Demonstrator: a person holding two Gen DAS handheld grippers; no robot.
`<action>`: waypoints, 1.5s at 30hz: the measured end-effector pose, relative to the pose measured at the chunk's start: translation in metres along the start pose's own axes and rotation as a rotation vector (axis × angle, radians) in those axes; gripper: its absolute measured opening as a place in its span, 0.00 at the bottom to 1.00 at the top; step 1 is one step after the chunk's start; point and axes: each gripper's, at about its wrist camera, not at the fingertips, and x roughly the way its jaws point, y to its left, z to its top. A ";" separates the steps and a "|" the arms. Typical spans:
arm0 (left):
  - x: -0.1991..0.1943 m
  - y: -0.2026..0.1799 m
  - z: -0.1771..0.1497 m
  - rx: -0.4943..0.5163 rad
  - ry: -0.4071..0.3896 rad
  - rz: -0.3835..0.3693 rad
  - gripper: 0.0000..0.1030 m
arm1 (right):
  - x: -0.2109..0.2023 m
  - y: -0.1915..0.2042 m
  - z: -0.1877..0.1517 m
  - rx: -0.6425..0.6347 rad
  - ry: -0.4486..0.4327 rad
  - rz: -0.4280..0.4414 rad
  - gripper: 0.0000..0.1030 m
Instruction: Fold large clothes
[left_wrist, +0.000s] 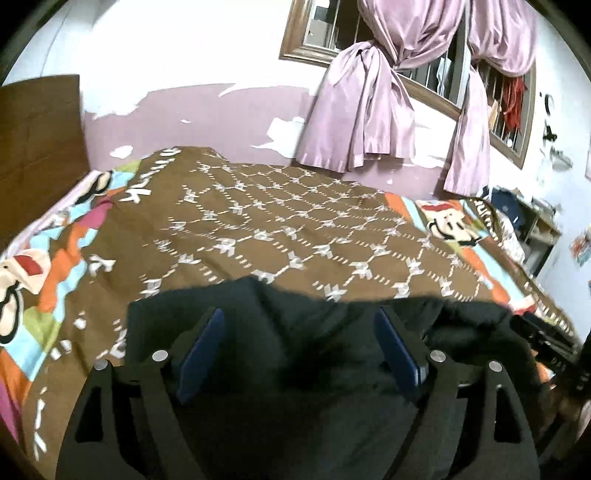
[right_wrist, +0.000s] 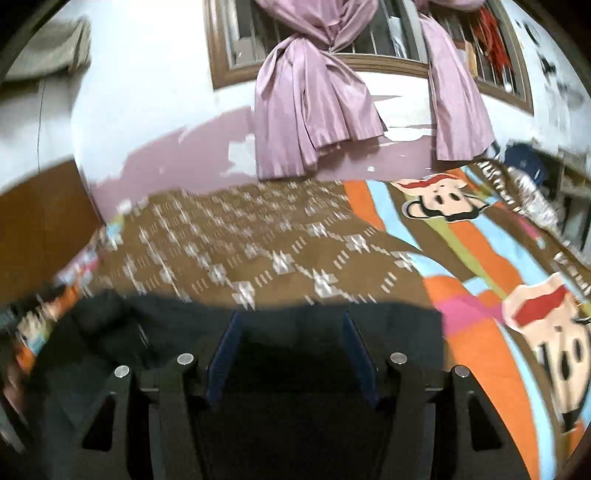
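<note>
A black garment lies on the near part of the bed, its far edge running across the brown patterned bedspread. My left gripper hovers over the dark cloth with its blue-padded fingers spread wide and nothing pinched between them. In the right wrist view the same black garment fills the lower left, and my right gripper stands open above it, its blue pads apart from the cloth. The garment's near part is hidden under both grippers.
The bedspread has colourful cartoon borders at both sides. A wooden headboard stands at the left. Tied pink curtains hang over a barred window behind the bed. Shelves with clutter sit at the far right.
</note>
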 end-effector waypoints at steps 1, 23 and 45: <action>0.005 -0.004 0.006 -0.007 0.014 -0.016 0.77 | 0.003 0.001 0.008 0.024 -0.006 0.028 0.53; 0.077 -0.018 -0.045 0.202 0.426 -0.028 0.77 | 0.100 0.006 -0.049 0.025 0.540 0.249 0.01; 0.083 -0.020 -0.069 0.229 0.396 -0.005 0.78 | 0.103 0.028 -0.061 0.055 0.576 0.318 0.00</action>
